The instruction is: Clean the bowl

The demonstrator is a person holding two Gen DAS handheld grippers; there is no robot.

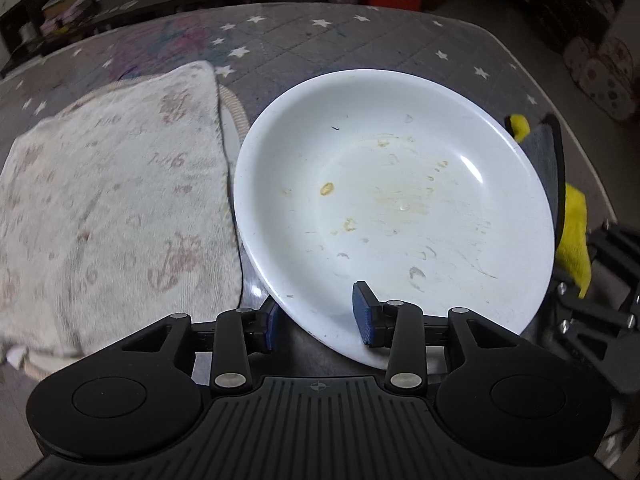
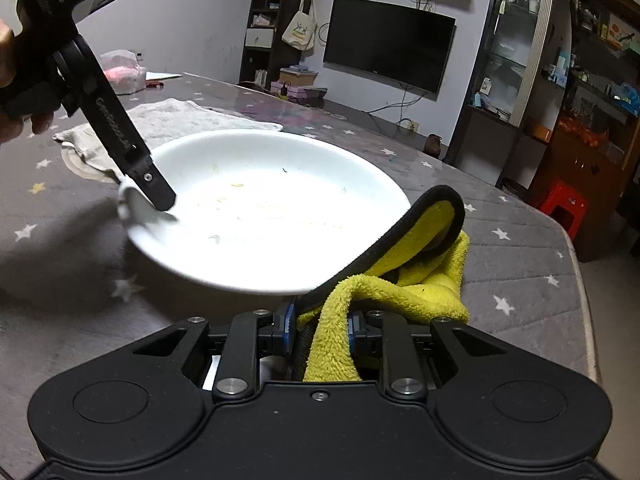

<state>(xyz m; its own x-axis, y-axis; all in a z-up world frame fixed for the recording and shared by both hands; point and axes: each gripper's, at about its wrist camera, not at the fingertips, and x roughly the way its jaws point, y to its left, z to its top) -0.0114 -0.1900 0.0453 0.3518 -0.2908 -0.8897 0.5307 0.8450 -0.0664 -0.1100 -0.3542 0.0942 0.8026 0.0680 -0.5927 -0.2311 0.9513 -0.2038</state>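
Clearly, bowl (image 1: 396, 208): white, wide and shallow, glazed; tilted up off the counter (image 1: 360, 40) with its near rim raised, dried yellowish smears and crumbs on the inside.
Handling: stiff and probably ceramic, so likely fairly heavy and breakable; the glaze looks slick, and any wet residue would make it slicker.
Where to hold: the rim is the only part thin enough to pinch; I judge a one-point rim hold lets the bowl swing, so wiping pressure should stay light and run toward the held side.
Left tongs (image 1: 320, 316): straddling the near rim, one pad inside the bowl and one outside; seemingly clamped on it, since the bowl sits tilted.
Right tongs (image 2: 320, 330): together on a yellow cloth (image 2: 400, 284) with a dark edge, soft and floppy, hanging just beside the bowl's right rim.
Towel (image 1: 112, 200): pale, printed, flat on the counter left of the bowl.
Risk: the rim slipping out of the pads.
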